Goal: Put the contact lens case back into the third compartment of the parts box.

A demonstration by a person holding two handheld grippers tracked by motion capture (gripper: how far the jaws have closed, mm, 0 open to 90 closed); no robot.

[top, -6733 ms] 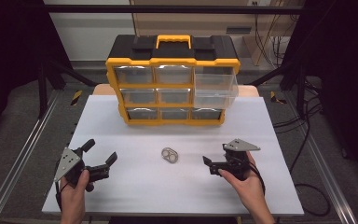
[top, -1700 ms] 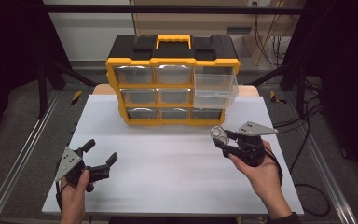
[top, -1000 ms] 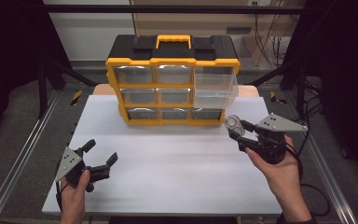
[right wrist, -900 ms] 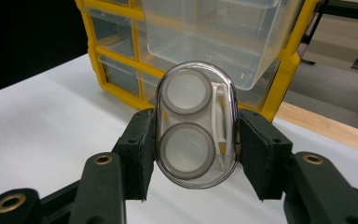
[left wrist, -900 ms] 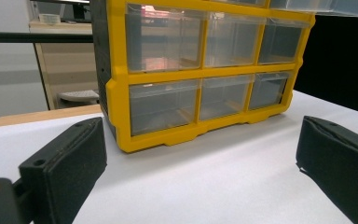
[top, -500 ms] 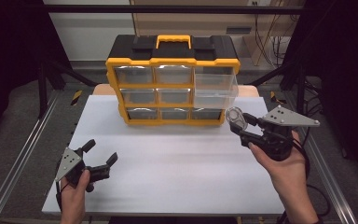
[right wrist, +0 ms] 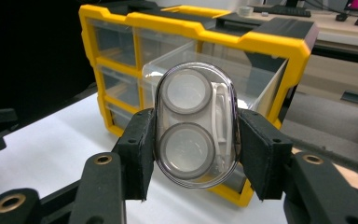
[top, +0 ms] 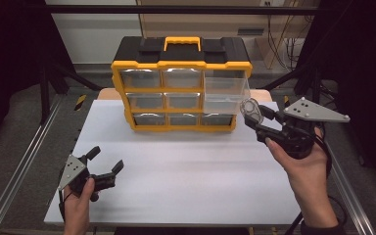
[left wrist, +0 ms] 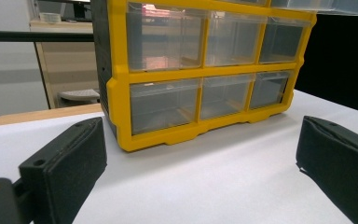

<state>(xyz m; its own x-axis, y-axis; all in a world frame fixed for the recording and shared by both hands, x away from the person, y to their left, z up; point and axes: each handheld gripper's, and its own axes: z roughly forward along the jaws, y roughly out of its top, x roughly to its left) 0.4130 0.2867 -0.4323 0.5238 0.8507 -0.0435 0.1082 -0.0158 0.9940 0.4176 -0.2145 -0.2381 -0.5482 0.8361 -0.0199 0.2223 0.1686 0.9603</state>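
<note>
A person sits at a white table [top: 186, 161] holding a two-jaw gripper in each hand. The right gripper [top: 254, 117] pinches a small clear oval case [right wrist: 196, 123] with two round wells, both jaws pressed against its sides, and holds it in the air just beside the pulled-out top right drawer [top: 225, 90] of a yellow and black drawer organizer [top: 181, 85]. The step in hand appears to be carrying the case to that open drawer — the next move likely calls for lifting it over the drawer's front wall and letting go inside. The left gripper [top: 105, 166] rests low near the table's front left, jaws spread wide and holding nothing. The organizer stands at the back of the table; its other drawers are closed. Around the table are metal rails, dark curtains, a pale wall and cables on the floor.
</note>
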